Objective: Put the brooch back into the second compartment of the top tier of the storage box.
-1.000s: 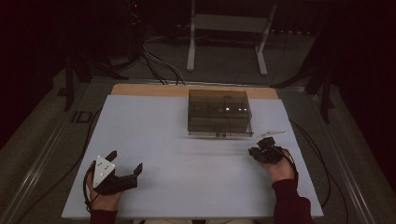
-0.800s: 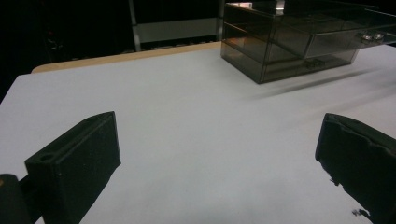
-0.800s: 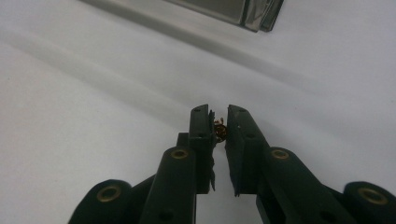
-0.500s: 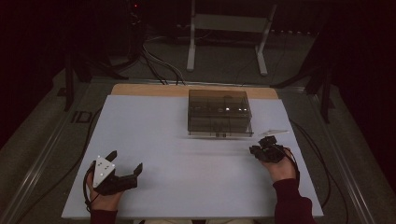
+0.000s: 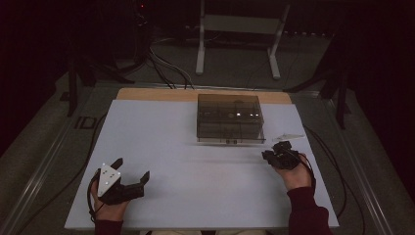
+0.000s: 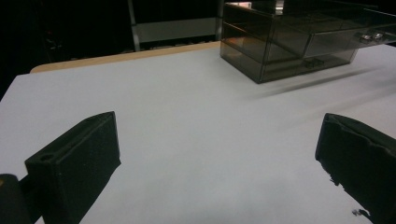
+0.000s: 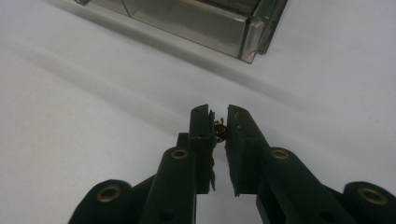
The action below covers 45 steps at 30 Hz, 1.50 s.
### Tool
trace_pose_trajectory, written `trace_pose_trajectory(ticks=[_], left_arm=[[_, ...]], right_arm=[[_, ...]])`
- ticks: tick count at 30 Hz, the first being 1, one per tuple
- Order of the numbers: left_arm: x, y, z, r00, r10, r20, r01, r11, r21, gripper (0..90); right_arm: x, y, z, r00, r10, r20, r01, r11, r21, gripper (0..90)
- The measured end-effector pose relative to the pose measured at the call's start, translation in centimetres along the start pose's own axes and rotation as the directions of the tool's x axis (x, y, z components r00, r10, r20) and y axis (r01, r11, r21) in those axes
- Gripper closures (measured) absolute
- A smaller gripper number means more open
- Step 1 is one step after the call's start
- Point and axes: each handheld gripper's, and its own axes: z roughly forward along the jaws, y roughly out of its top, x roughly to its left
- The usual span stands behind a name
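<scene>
Jaws of right gripper pinch a small coppery-gold trinket.

Dim, dark surroundings; soft shadows, slight blur.

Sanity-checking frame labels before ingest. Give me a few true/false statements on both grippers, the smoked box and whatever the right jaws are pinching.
1. The left gripper is open, with nothing between its jaws. True.
2. The right gripper is wide open. False: its jaws are nearly closed on a small gold-brown object, too small to identify.
3. The smoked transparent box sits on the white table toward its far edge. True.
4. The left gripper is touching the box. False: it sits near the table's near-left corner, well apart from the box.
5. The right gripper is beside the box's near-right corner, not touching it. True.
</scene>
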Motion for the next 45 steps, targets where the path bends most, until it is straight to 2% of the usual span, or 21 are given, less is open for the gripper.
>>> trace_pose_trajectory(ticks=[33, 45], left_arm=[[0.0, 0.0, 0.1, 1.0, 0.002, 0.002, -0.002, 1.0, 0.002, 0.8], [0.0, 0.0, 0.0, 1.0, 0.001, 0.003, -0.001, 1.0, 0.002, 0.8]], right_arm=[[0.5, 2.1, -1.9, 0.9997, -0.023, 0.002, 0.024, 0.998, -0.053, 81.3], [1.4, 3.4, -2.2, 0.9991, -0.042, -0.005, 0.042, 0.996, -0.078, 81.3]])
